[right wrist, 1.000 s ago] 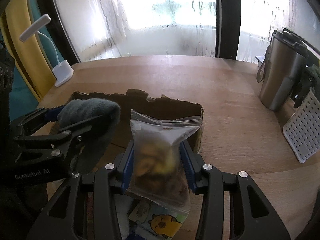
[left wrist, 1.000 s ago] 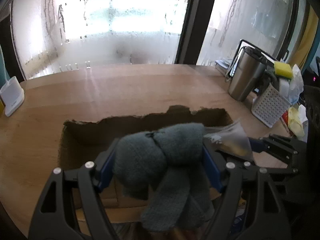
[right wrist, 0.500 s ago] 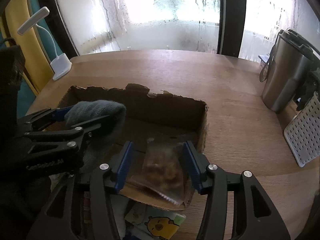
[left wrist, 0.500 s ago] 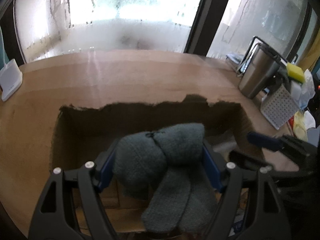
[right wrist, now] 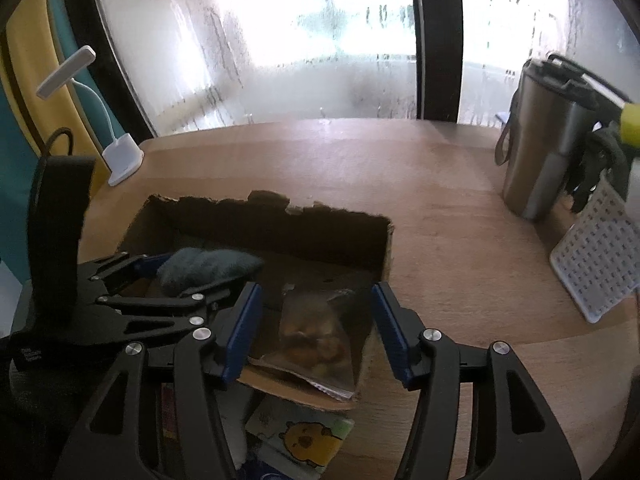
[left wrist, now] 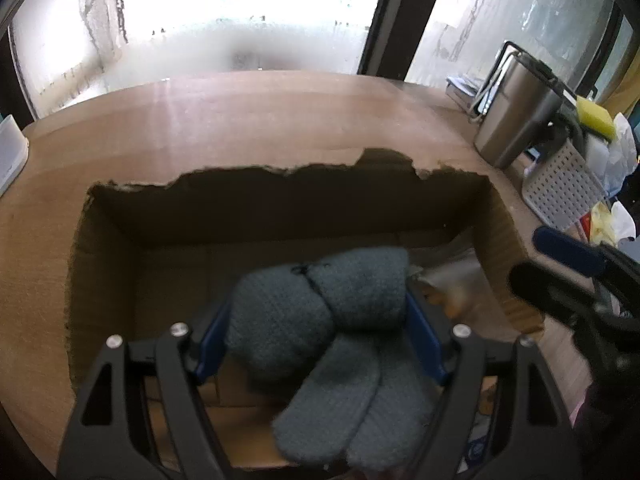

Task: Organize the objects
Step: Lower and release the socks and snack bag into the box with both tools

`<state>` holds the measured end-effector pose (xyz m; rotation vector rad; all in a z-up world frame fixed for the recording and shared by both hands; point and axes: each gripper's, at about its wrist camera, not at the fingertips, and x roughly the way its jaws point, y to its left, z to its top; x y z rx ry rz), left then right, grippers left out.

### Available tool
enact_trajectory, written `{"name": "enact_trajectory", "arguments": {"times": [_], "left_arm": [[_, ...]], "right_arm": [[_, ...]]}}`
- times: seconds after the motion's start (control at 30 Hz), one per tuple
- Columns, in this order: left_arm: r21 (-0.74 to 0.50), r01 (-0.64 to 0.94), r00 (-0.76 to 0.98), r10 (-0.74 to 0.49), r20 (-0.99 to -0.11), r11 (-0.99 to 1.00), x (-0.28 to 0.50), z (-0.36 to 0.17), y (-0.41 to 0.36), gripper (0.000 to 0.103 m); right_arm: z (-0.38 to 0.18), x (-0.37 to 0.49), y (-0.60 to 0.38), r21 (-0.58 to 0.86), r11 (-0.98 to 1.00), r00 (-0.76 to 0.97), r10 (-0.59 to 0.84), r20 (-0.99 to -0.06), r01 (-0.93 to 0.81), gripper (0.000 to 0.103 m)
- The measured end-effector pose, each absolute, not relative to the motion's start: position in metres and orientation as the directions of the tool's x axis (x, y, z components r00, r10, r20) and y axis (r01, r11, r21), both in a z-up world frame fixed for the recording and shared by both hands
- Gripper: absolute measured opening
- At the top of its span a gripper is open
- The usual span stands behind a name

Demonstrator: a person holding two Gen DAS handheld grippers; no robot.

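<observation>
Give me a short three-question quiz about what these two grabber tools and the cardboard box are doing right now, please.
1. True or false: the left gripper holds grey socks.
2. Where does the snack bag lie? A) on the table B) in the cardboard box C) in the white basket
3. Are the right gripper pads pressing the bag?

Key: 1 true. 2 B. 3 No; its jaws have just been opening and stand clear of the bag.

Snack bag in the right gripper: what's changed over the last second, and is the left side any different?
The right gripper has let go: its jaws have just been opening, and the snack bag now lies in the cardboard box, clear of both pads. The left gripper sank toward the box, still clamping the grey socks. The box hasn't moved.
</observation>
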<state>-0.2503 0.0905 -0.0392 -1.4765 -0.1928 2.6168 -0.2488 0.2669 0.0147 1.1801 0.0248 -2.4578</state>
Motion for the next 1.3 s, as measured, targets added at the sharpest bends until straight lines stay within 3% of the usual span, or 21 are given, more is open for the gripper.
{"name": "enact_trajectory", "arguments": {"times": [0.63,0.93,1.3], "left_arm": [[-0.203,-0.083,-0.437,0.219,-0.872,-0.976,-0.250,-0.046,0.106,0.083],[-0.205,-0.084,-0.491,0.219,-0.843,-0.975,-0.241,-0.030,0.101,0.093],[-0.198,-0.089,-0.535,0.215,-0.817,-0.976,-0.217,-0.015,0.096,0.094]], "right_arm": [[-0.018,-0.262,0.293,0.298,-0.910,-0.465,-0.405,-0.787,0.288,0.059],[-0.009,-0.254,0.298,0.292,-0.916,-0.488,-0.395,-0.778,0.276,0.060],[0.005,-0.235,0.303,0.272,-0.925,-0.530,-0.376,-0.760,0.266,0.060]]}}
